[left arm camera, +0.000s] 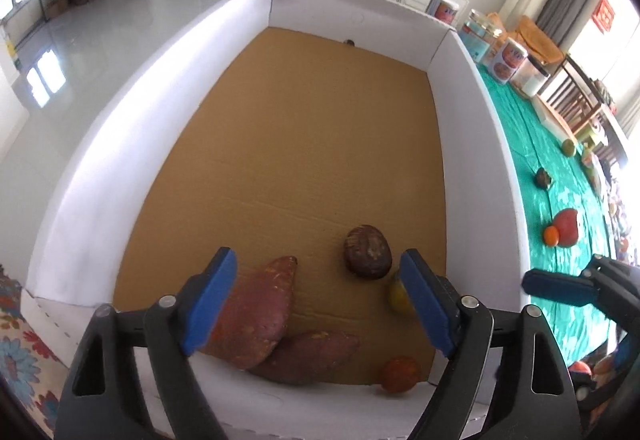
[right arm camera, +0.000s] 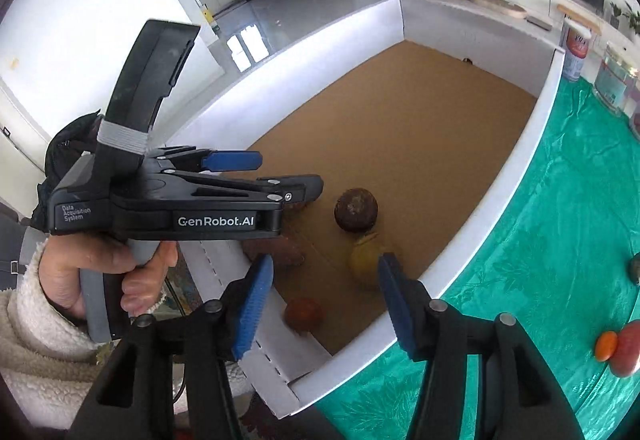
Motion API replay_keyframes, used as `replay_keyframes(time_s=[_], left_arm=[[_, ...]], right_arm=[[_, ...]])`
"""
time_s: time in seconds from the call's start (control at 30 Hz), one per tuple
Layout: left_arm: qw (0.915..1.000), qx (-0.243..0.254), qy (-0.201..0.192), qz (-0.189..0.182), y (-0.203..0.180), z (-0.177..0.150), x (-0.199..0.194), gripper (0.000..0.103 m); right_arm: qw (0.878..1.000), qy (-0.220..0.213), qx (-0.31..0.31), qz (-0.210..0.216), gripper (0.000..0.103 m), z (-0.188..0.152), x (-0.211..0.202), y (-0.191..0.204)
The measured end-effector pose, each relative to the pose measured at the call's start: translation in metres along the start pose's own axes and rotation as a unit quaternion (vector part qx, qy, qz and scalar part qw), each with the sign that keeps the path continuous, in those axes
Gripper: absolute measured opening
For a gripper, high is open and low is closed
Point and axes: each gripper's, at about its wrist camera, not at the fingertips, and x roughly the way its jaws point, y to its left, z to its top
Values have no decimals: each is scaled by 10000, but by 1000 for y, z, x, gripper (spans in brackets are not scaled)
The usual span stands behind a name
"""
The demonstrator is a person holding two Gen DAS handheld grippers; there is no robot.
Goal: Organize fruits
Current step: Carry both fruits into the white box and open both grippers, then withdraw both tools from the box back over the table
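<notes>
A white-walled cardboard box (left arm camera: 100, 168) holds two sweet potatoes (left arm camera: 256, 316), a dark brown round fruit (left arm camera: 368, 250), a yellow fruit (left arm camera: 398, 296) and an orange-red fruit (left arm camera: 400, 374). My left gripper (left arm camera: 320, 304) is open and empty above the box's near end. My right gripper (right arm camera: 324, 304) is open and empty over the box's near corner, above the orange-red fruit (right arm camera: 304, 314) and the yellow fruit (right arm camera: 366, 260). The left gripper also shows in the right wrist view (right arm camera: 260, 172). More fruit, a red one (left arm camera: 568, 226) and a small orange one (left arm camera: 551, 236), lies on the green cloth.
The green tablecloth (right arm camera: 540, 240) lies right of the box. Jars and cans (left arm camera: 508, 58) stand at its far end. A dark fruit (left arm camera: 543, 177) and a green one (left arm camera: 568, 148) lie on the cloth. A floral cloth (left arm camera: 24, 340) is at the left.
</notes>
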Motion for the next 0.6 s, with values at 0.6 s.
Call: replay_keyframes(time_s=[0.6], left_arm=[[9519, 2125, -212, -2199, -255, -75, -20, 97]], right_arm=[[8434, -1720, 4059, -3072, 99, -217, -181, -253]])
